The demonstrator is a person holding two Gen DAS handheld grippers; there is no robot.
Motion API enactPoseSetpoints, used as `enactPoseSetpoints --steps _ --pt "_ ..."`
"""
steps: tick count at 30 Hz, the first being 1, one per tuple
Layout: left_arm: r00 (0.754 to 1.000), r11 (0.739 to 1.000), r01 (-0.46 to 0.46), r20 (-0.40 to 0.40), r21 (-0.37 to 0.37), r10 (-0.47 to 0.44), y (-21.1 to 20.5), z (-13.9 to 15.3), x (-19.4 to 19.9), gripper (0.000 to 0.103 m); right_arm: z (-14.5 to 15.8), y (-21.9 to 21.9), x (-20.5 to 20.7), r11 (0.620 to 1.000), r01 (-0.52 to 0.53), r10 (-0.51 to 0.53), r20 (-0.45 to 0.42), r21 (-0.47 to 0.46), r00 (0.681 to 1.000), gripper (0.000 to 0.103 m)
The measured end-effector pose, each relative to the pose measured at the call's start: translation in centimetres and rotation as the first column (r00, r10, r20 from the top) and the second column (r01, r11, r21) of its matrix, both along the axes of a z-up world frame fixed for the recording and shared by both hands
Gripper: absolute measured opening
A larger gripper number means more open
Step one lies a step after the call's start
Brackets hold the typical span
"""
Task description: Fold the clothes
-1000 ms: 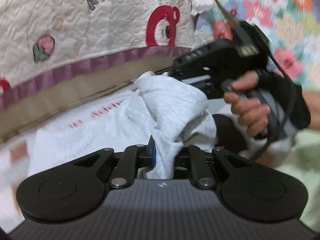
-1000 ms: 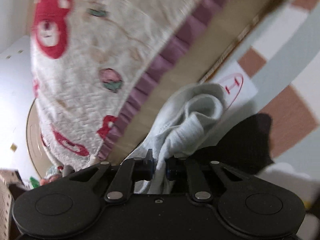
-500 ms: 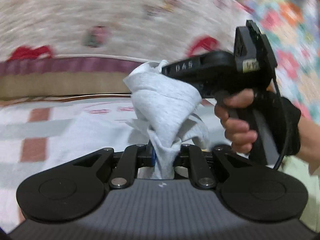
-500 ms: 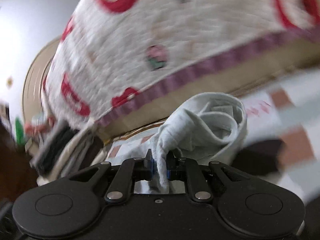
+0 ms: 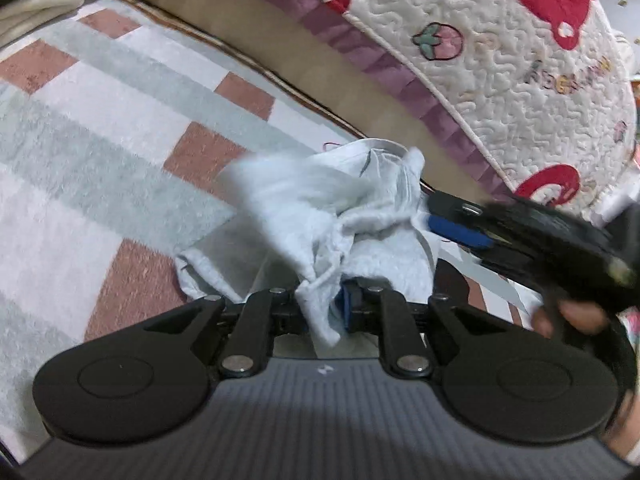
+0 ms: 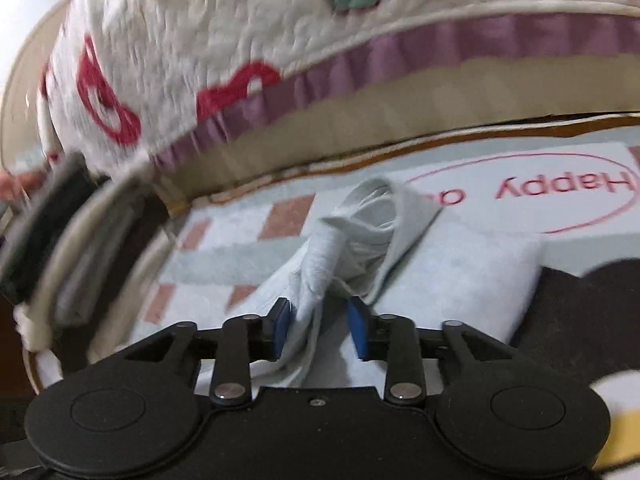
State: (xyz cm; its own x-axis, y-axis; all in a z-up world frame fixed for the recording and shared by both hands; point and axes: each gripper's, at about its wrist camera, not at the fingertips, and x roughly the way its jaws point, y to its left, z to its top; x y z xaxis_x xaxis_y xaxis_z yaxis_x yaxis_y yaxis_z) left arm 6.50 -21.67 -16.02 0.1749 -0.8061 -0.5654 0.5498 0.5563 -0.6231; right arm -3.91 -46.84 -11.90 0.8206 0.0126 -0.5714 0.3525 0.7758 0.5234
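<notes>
A light grey garment (image 5: 320,216) hangs bunched low over the checked rug (image 5: 120,152). My left gripper (image 5: 324,308) is shut on a twisted fold of it. In the left wrist view the right gripper (image 5: 456,230), held by a hand (image 5: 576,316), reaches in from the right and touches the bundle's far side. In the right wrist view my right gripper (image 6: 320,326) stands open. Its blue pads (image 6: 280,326) are well apart, and a strand of the grey garment (image 6: 360,232) runs loosely between them.
A quilted bed cover (image 5: 500,40) with red and strawberry patterns and a purple frill hangs behind the rug. Folded clothes (image 6: 60,240) are stacked at the left. The rug (image 6: 460,264) carries a red "Happy" oval (image 6: 560,188). A dark shape (image 6: 580,320) lies at the right.
Both grippers swung down and around toward the rug with the garment. The right gripper's fingers, shut on the cloth before, have opened; the left keeps its hold.
</notes>
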Motion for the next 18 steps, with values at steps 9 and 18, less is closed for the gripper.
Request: enactPoseSetpoints --steps 9,18 --pt "0.997 0.999 -0.038 -0.068 0.038 0.04 0.7 0.3 0.5 0.014 0.4 5.3 -1.6 0.949 -0.153 0.137 -0.076 -0.276 0.988 0.038" --pt "0.979 0.976 -0.106 0.191 0.188 0.07 1.0 4.4 -1.6 0.023 -1.0 10.4 -0.2 0.832 -0.307 0.231 -0.214 -0.462 0.949 0.038"
